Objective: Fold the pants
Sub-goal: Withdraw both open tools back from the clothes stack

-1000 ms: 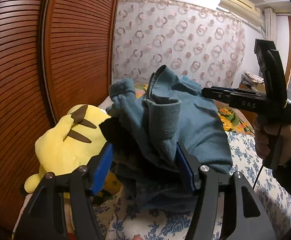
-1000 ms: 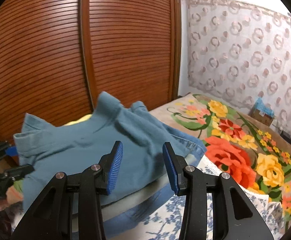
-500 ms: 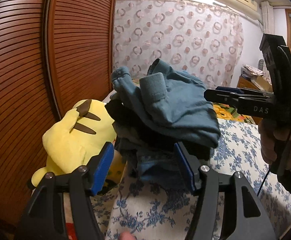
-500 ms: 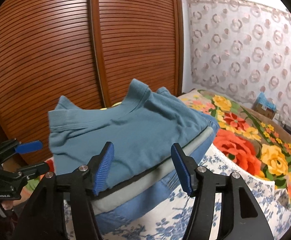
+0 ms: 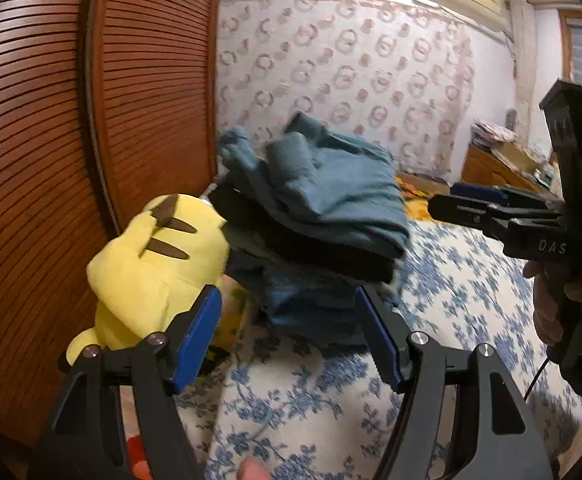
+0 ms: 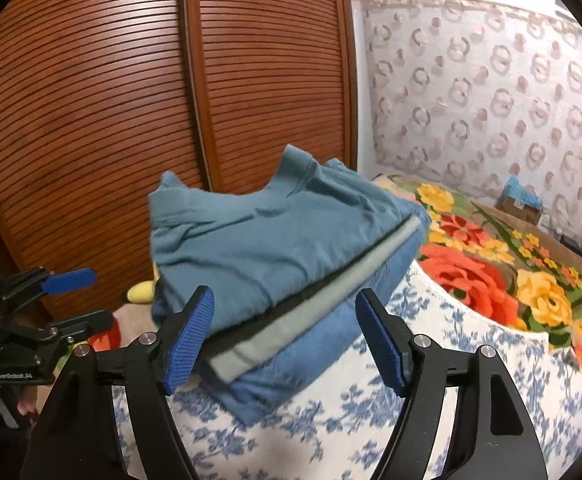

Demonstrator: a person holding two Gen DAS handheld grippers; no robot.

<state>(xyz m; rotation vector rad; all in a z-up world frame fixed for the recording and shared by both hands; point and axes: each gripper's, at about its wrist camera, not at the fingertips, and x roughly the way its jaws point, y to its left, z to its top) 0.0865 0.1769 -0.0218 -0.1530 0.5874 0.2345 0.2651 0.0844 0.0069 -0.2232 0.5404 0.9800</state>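
The folded teal pants (image 5: 331,184) lie on top of a stack of folded clothes (image 5: 311,304) on the bed; in the right wrist view the teal pants (image 6: 259,240) sit over a black layer, a grey layer and blue jeans (image 6: 299,364). My left gripper (image 5: 287,340) is open and empty, just short of the stack. My right gripper (image 6: 285,340) is open and empty, its fingers either side of the stack's near corner without touching. The right gripper also shows at the right of the left wrist view (image 5: 503,204), and the left gripper at the left of the right wrist view (image 6: 63,300).
A yellow plush toy (image 5: 159,256) lies left of the stack against the slatted wooden wardrobe doors (image 6: 171,100). The bed has a white and blue flowered sheet (image 5: 451,292) and a bright floral blanket (image 6: 491,264) behind. A patterned curtain (image 5: 351,72) covers the far wall.
Both grippers have let go of the teal pants and pulled back. The pants settled flatter on the stack. The right gripper's jaws opened wider.
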